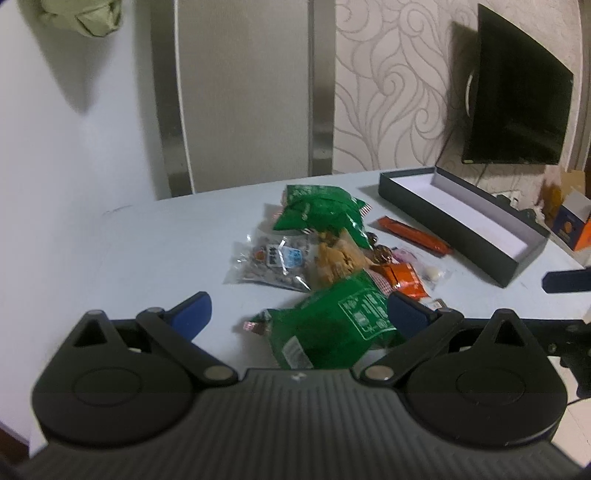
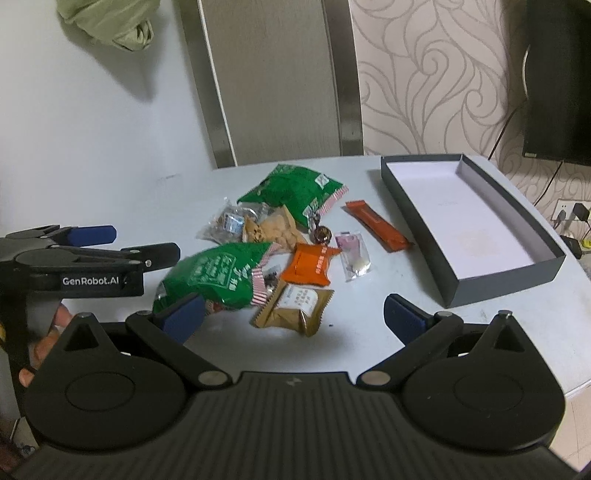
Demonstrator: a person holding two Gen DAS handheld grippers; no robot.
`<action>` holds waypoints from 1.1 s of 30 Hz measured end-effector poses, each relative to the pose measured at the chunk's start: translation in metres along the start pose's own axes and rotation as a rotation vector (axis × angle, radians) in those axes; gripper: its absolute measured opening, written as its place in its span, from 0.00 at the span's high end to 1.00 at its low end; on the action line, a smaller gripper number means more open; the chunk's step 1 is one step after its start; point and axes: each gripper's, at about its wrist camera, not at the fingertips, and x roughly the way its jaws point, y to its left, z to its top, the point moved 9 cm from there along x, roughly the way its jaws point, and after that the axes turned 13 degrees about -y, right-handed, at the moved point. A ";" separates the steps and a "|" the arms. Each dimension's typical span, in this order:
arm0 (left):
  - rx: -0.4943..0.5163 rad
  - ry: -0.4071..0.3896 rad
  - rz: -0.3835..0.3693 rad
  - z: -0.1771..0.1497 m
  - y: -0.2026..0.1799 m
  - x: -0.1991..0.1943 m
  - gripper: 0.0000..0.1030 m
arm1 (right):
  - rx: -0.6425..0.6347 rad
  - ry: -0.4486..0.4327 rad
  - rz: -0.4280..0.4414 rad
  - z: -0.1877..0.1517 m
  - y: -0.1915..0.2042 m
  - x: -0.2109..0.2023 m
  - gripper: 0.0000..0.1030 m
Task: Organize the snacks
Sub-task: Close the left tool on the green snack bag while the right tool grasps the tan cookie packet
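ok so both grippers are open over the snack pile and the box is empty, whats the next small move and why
Probably lower the right gripper onto the brown packet and close. That packet lies nearest, roughly between its open fingers, mostly clear of the green bag, and the box sits empty on the right. The left gripper hangs open above that same green bag.

Domestic room, prob. living/dining area: beige wallpaper w/ swirl pattern (image 2: 424, 74), black flat-screen TV on wall (image 1: 517, 99), white wall socket w/ plugged chargers (image 2: 570, 212), pale grey tabletop (image 2: 166, 199) w/ loose packaged snacks (image 2: 280, 236), green cloth bundle hung on wall (image 2: 110, 22).
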 end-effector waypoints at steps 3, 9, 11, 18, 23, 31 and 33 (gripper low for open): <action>0.049 -0.011 -0.026 -0.005 -0.006 0.006 0.00 | -0.031 0.009 0.017 -0.003 0.002 0.006 0.00; 0.130 0.023 -0.093 -0.027 -0.012 0.016 0.00 | -0.062 0.033 0.027 -0.008 0.002 0.014 0.00; 0.178 0.025 -0.116 -0.035 -0.014 0.017 0.00 | -0.061 0.036 0.025 -0.008 0.000 0.015 0.00; 0.355 0.033 -0.160 -0.045 -0.015 0.045 0.00 | -0.037 0.065 0.008 -0.011 -0.007 0.024 0.00; 0.290 0.066 -0.262 -0.050 -0.016 0.063 0.17 | -0.049 0.089 -0.004 -0.017 -0.007 0.029 0.00; 0.203 0.027 -0.239 -0.046 -0.007 0.061 0.34 | -0.057 0.109 -0.034 -0.019 -0.012 0.046 0.00; 0.176 0.028 -0.226 -0.046 -0.002 0.057 0.35 | -0.068 0.117 -0.029 -0.022 -0.008 0.051 0.00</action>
